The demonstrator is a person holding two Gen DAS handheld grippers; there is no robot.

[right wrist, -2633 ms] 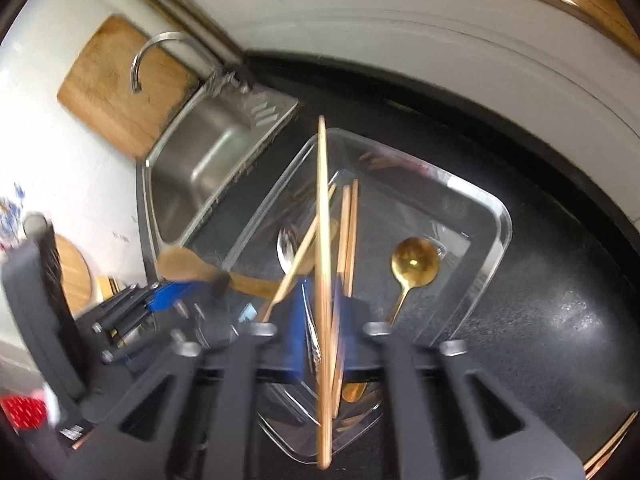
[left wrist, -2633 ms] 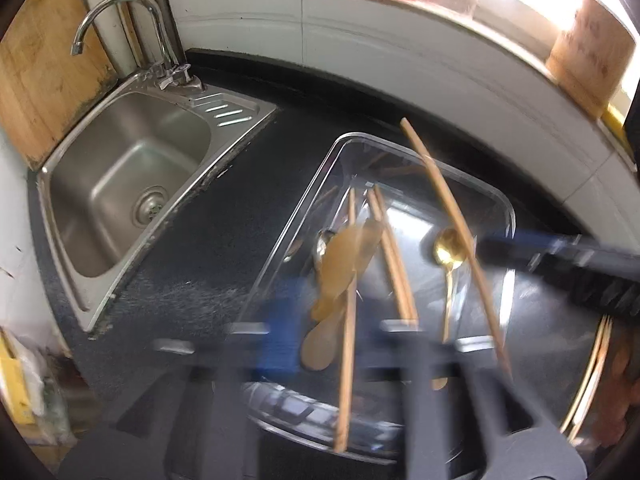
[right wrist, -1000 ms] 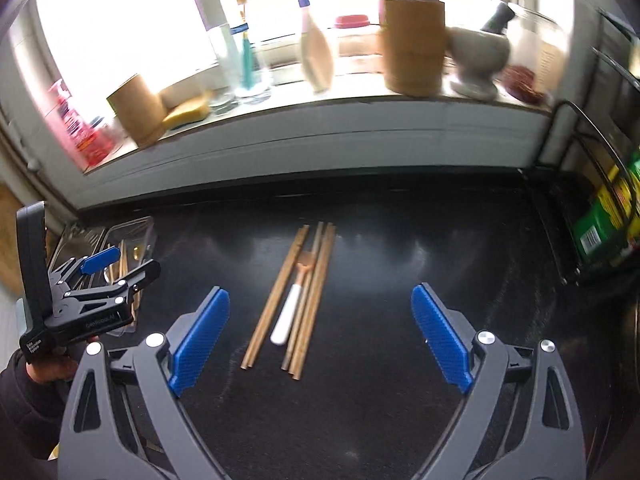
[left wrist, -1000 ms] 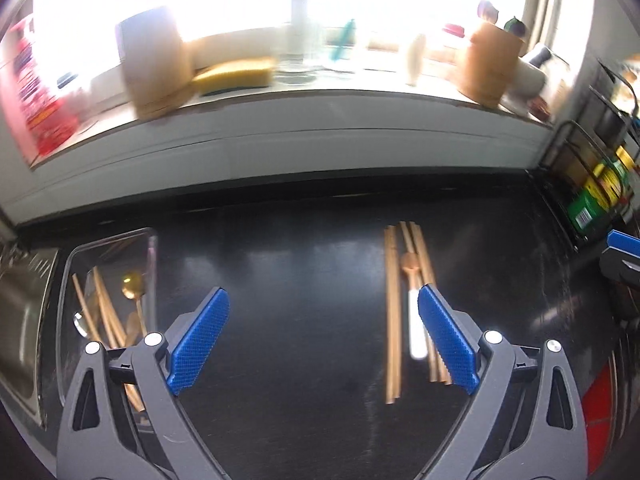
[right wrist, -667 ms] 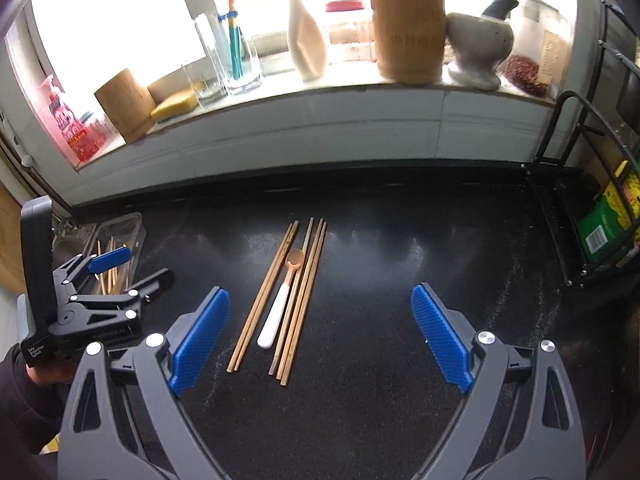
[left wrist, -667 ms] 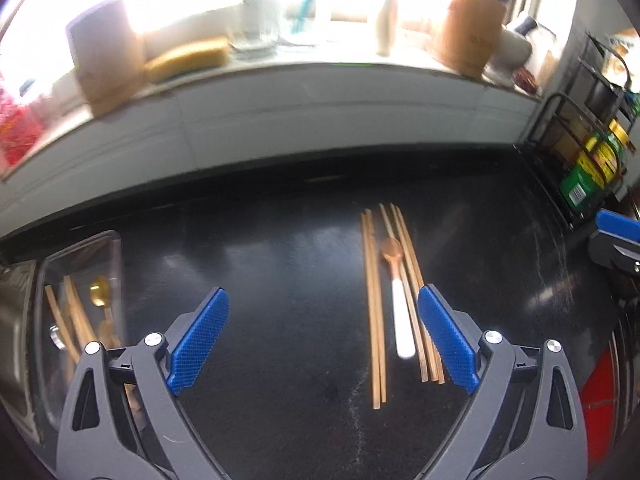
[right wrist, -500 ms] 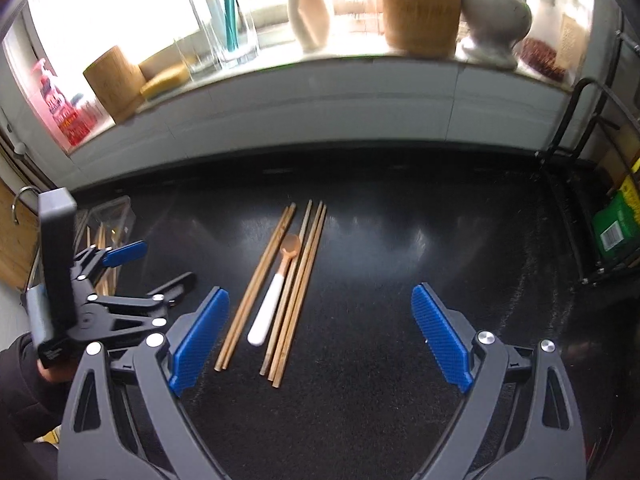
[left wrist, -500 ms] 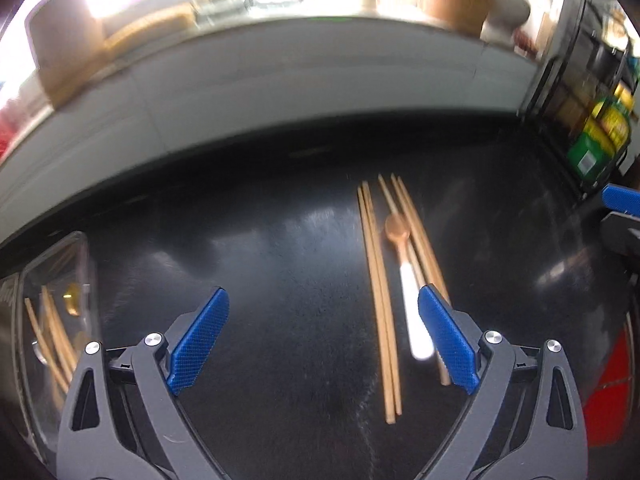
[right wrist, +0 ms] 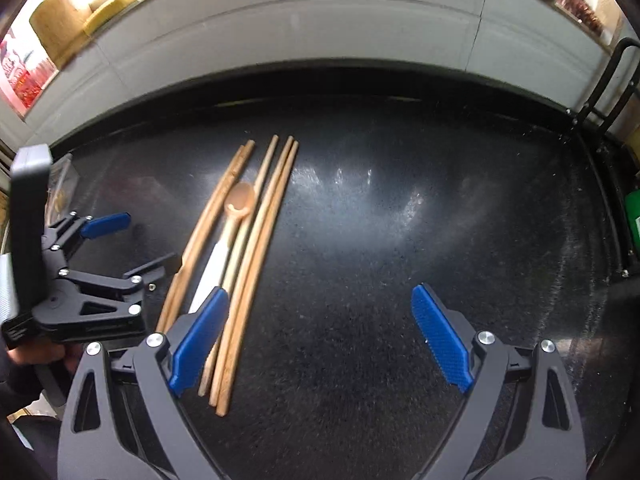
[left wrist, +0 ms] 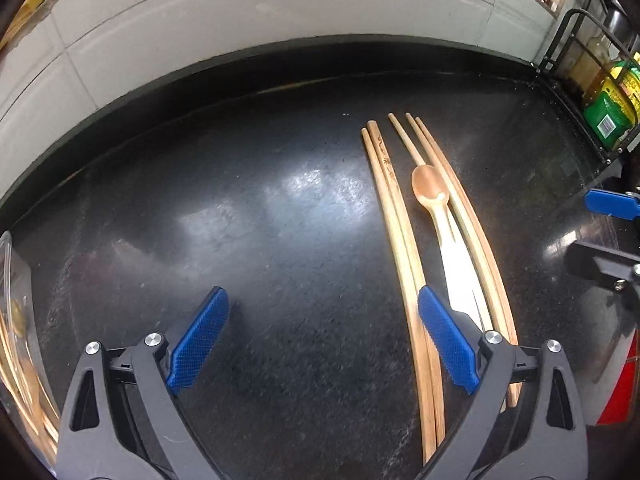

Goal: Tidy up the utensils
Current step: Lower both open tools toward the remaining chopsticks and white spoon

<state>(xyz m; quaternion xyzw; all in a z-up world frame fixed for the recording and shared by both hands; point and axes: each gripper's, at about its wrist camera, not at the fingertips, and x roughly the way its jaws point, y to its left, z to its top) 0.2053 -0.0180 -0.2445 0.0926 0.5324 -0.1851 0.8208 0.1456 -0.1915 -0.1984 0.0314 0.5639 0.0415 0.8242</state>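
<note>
Black speckled stone countertop [left wrist: 260,240] runs beneath a grey tiled backsplash [left wrist: 240,12]. At the far left edge of the left wrist view sits a clear plastic tray [left wrist: 10,280]; wooden sticks and a gold-coloured piece lie in it, too cut off to identify further.

Centre-right on the counter lies a bundle of long wooden chopsticks [left wrist: 394,216], with a wooden-bowled spoon with a white handle [left wrist: 430,188] lying among them. All run lengthwise away from the cameras toward the backsplash, the spoon's bowl at the far end, handle toward the cameras.

Left gripper [left wrist: 320,336] hangs over the counter with its blue-padded fingers spread wide and empty. Its right finger [left wrist: 448,340] overlaps the near part of the bundle in the left wrist view; contact cannot be determined.

Right gripper [right wrist: 320,336] is likewise spread wide and empty. Its left finger [right wrist: 198,336] overlaps the bundle's near ends, the bundle otherwise lying left of the gap. At far right stands a black wire rack [left wrist: 580,60] holding a green container [left wrist: 608,120].
</note>
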